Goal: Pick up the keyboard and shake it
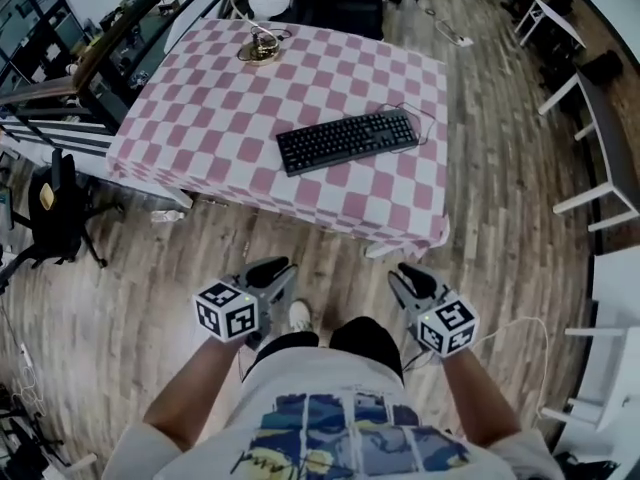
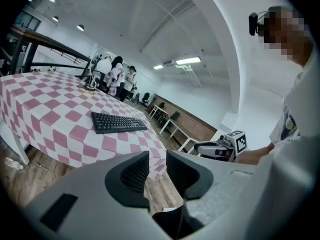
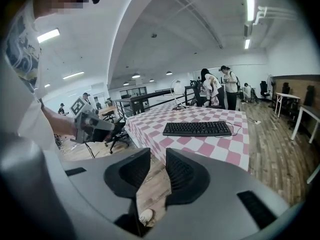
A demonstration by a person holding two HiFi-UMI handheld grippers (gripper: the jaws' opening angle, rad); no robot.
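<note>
A black keyboard (image 1: 346, 140) lies flat on the pink-and-white checked table (image 1: 200, 118), near its front right corner, with its cable looping behind it. Both grippers hang in front of the person's body, well short of the table and over the wooden floor. My left gripper (image 1: 280, 266) is open and holds nothing; in its own view, floor shows through the gap (image 2: 157, 156), with the keyboard (image 2: 119, 122) far ahead. My right gripper (image 1: 410, 273) is also open and empty (image 3: 157, 156), pointing toward the keyboard (image 3: 197, 128).
A gold-based lamp (image 1: 259, 50) stands at the table's far edge. A black chair (image 1: 55, 208) sits at the left and white benches (image 1: 600, 138) at the right. Several people (image 3: 220, 86) stand beyond the table. The tablecloth's edge (image 1: 400, 233) hangs toward me.
</note>
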